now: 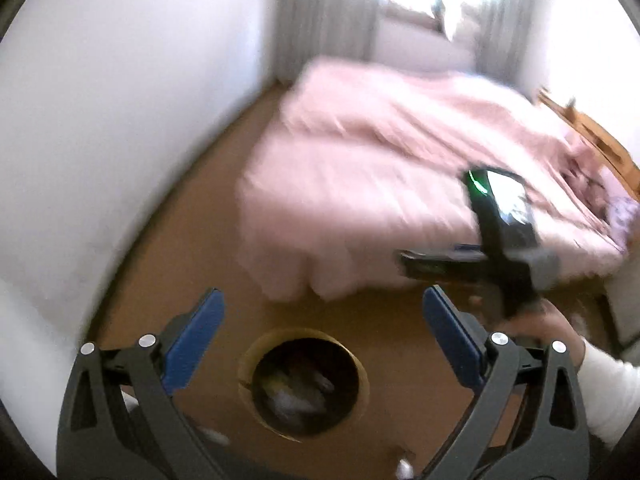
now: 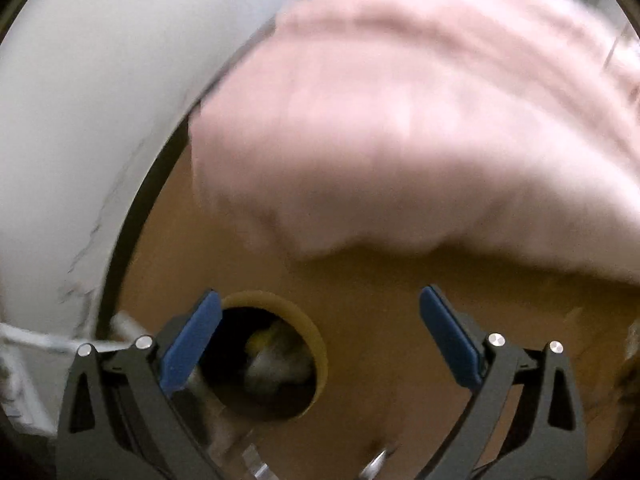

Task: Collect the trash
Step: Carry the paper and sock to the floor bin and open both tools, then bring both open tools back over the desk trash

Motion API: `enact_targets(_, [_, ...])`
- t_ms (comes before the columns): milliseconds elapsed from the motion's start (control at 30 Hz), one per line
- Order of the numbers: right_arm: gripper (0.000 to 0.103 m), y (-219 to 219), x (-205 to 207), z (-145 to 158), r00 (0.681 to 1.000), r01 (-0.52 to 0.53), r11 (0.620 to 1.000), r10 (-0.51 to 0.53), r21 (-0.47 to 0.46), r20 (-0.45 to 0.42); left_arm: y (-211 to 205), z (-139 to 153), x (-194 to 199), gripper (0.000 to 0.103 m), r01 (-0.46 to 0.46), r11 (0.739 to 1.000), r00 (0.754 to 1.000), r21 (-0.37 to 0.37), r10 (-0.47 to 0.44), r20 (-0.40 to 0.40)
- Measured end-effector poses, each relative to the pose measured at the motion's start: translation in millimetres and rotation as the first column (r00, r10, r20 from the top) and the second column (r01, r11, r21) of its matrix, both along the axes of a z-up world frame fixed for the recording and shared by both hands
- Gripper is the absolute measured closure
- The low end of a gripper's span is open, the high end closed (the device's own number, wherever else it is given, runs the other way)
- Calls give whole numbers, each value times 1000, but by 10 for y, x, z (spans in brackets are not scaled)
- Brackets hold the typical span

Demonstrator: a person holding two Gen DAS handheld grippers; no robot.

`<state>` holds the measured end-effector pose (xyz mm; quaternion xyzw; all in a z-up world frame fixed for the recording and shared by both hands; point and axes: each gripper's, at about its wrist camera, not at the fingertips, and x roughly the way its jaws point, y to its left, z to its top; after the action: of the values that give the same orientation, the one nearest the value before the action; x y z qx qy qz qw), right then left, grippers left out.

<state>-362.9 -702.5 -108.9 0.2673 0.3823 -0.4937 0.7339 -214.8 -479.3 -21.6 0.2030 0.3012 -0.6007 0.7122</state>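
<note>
Blue-padded and spread wide, the left gripper (image 1: 324, 340) holds nothing; through the gap between its fingers sits the round tan waste bin with a dark inside (image 1: 303, 384), upright on the brown floor (image 1: 168, 280), its mouth facing straight up. That open-topped stance is presumably why both tools hang above it: anything let go here would fall in. Crumpled pale and yellowish trash (image 1: 294, 390) already lies in the bottom, too blurred to make out a long axis for any piece.

From the right wrist view, the right gripper (image 2: 320, 340) is equally wide apart and empty, with the bin just inside its left finger rather than centred. In the left view the right tool's dark body and a white sleeve (image 1: 608, 392) appear beside the left one.

Beyond the bin, a bed under a rumpled pink cover (image 1: 380, 160) fills the middle ground, with grey curtains (image 1: 320, 12) and a bright window behind.
</note>
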Motion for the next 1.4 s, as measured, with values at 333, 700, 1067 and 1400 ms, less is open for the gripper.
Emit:
enact_targets(333, [7, 1072, 1361, 1030, 908, -369, 901, 401, -229, 117, 2030, 767, 1187, 7, -541, 833, 832, -111, 550, 72])
enact_targets(700, [7, 2574, 2745, 1108, 613, -760, 618, 785, -200, 96, 4322, 334, 1927, 7, -859, 506, 512, 82, 854, 90])
enact_targets(1067, [7, 3101, 3141, 984, 577, -801, 582, 813, -137, 79, 4569, -80, 2339, 7, -834, 518, 547, 192, 822, 157])
enact_targets(1400, [7, 3149, 3198, 988, 555, -820, 560, 829, -122, 70, 4417, -142, 2388, 7, -838, 507, 533, 200, 840, 103])
